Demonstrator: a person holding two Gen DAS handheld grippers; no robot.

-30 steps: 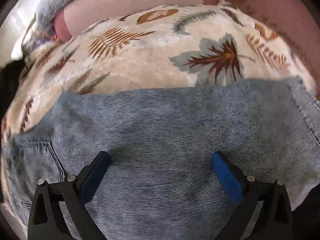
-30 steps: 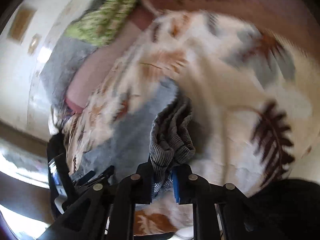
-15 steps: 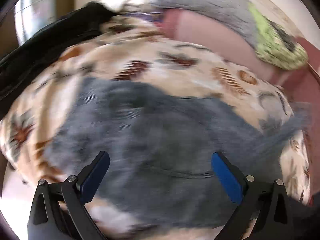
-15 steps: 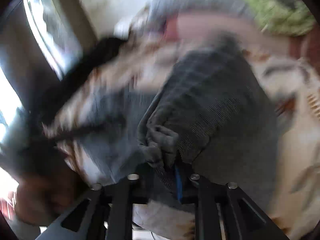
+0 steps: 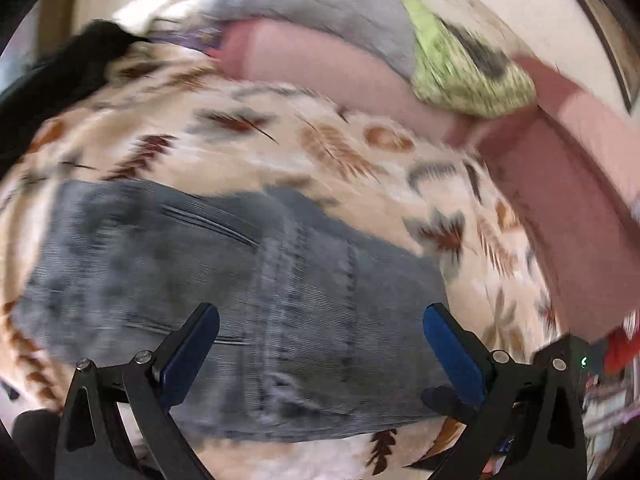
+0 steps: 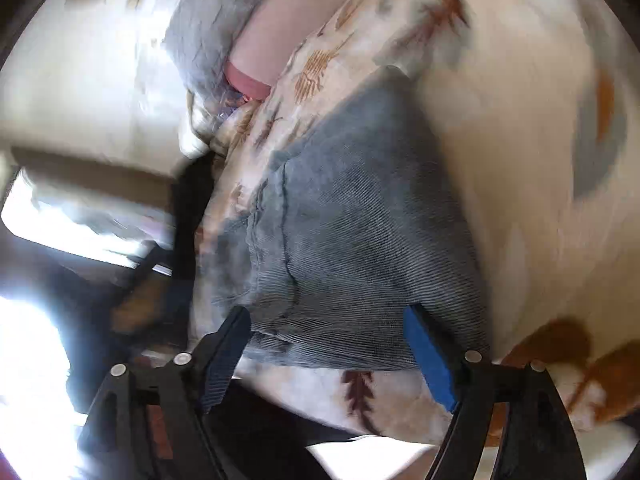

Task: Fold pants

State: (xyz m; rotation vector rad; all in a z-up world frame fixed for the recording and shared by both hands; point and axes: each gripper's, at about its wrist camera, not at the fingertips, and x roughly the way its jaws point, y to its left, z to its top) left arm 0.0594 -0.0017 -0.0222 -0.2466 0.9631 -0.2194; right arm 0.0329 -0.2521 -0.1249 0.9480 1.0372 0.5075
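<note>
Your left gripper hangs with its blue pads spread wide and nothing between them; your right gripper is likewise released, its jaws apart over the cloth. The grey-blue corduroy pants lie folded on a cream blanket printed with brown and grey leaves, which covers a pink sofa. A grey throw and a green crocheted piece drape the sofa's back. A dark garment sits at the blanket's far-left edge. In the right wrist view, a bright window shows to the left of the pants, though blurred.
</note>
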